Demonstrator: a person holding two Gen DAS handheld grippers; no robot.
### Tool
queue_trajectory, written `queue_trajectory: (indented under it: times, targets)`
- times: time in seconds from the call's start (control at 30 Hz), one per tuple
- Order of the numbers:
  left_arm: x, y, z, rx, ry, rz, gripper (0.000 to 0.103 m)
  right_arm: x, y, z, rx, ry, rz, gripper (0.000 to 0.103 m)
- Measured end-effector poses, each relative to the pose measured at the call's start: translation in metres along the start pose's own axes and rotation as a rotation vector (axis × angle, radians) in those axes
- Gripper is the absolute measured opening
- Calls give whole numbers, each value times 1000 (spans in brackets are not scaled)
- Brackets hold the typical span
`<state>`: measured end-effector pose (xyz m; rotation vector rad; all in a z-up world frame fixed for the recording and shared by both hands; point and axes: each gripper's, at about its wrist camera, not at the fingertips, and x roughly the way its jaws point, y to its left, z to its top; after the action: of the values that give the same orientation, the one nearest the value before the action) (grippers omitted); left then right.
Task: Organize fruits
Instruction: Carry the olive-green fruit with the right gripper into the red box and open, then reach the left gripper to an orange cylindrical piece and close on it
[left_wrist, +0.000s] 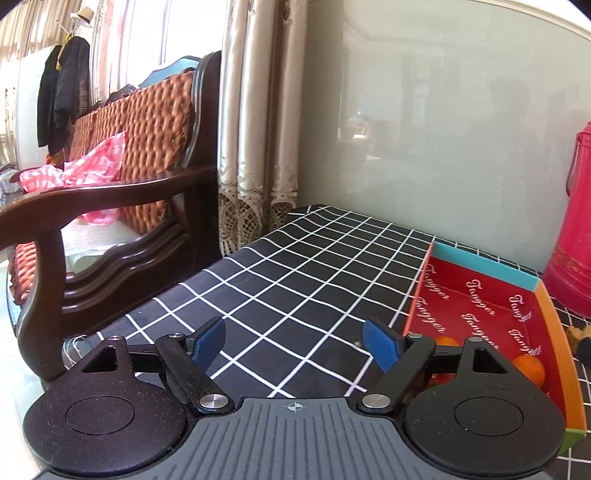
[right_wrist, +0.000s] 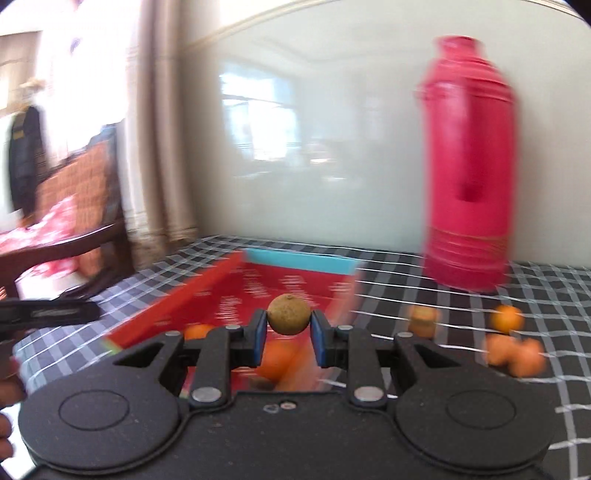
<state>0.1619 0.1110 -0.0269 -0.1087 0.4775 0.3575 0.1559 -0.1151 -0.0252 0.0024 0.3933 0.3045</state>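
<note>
My right gripper (right_wrist: 289, 334) is shut on a small round brownish-yellow fruit (right_wrist: 289, 314), held above the near end of the red tray (right_wrist: 207, 291). Orange fruits (right_wrist: 277, 360) lie in the tray below it. More oranges (right_wrist: 509, 318) sit loose on the checked cloth to the right, blurred. My left gripper (left_wrist: 294, 343) stands open with nothing between its blue pads, over the black checked tablecloth (left_wrist: 295, 266) just left of the red tray (left_wrist: 480, 306). Two oranges (left_wrist: 530, 369) show in that tray behind its right finger.
A tall red thermos (right_wrist: 469, 166) stands at the back right of the table against the pale wall. A wooden armchair (left_wrist: 122, 206) with pink cloth is left of the table. A small brown object (right_wrist: 423, 319) lies on the cloth near the tray. The left gripper's finger (right_wrist: 51, 314) shows at the right view's left edge.
</note>
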Motion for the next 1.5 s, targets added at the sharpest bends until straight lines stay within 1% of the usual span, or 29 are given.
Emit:
queue_trajectory:
  times: [0.13,0.2,0.33,0.4,0.43,0.47,0.5,0.53,0.57,0.6,0.63,0.67,0.7,0.73,0.77,0.83,0.9,1.03,1.17,1.27,1.37,1.47,1.5]
  targets:
    - [2,6,1,-4,-4,12,82,13,28,-6,-69,56,41,18]
    - [2,8,1,-6,-2,15,82,16,37,-8,-97,76,48,21]
    - [4,9,2,-15,1,15,82,16,37,-8,-105,74,40,26]
    - [4,9,2,-15,-2,15,82,13,31,-8,-81,64,22,31]
    - [4,8,2,-13,-2,14,82,12,29,-8,-69,57,11,39]
    - [3,7,2,-11,-3,12,82,11,26,-7,-58,44,-4,52]
    - [3,6,2,-10,-3,9,82,7,23,-6,-49,22,-26,60]
    - [2,6,1,-8,-4,7,82,4,20,-5,-43,-4,-51,72]
    - [2,4,1,-6,-5,5,82,0,17,-4,-39,-25,-73,75]
    - [1,2,1,-3,-8,2,82,-3,14,-2,-35,-39,-92,75]
    - [0,0,1,2,-10,-3,82,-6,10,-1,-31,-50,-118,76]
    - [0,-4,2,6,-13,-9,82,-8,6,-1,-23,-62,-152,82]
    - [-1,-7,1,12,-16,-18,82,-10,3,-1,-17,-73,-193,85]
    - [-3,-12,1,17,-17,-29,82,-13,-2,-1,-14,-82,-237,91]
    - [-4,-16,1,20,-19,-43,82,-16,-6,-1,-11,-91,-286,95]
    - [-9,-28,-1,29,-24,-80,83,-21,-17,-1,-3,-100,-381,96]
    - [-14,-42,-3,51,-35,-115,85,-27,-31,-2,21,-103,-457,97]
    - [-28,-80,-10,118,-60,-196,86,-43,-65,-7,109,-87,-642,97]
    - [-41,-124,-21,189,-62,-290,86,-58,-101,-14,180,-53,-841,97]
    - [-49,-156,-28,226,-43,-360,86,-75,-124,-22,234,-48,-945,97]
    - [-56,-191,-37,281,-37,-407,86,-87,-141,-30,256,-32,-1045,97]
    - [-63,-223,-45,328,-28,-443,86,-101,-155,-37,280,-16,-1121,97]
    - [-65,-234,-48,339,-20,-453,86,-106,-159,-39,289,-17,-1129,97]
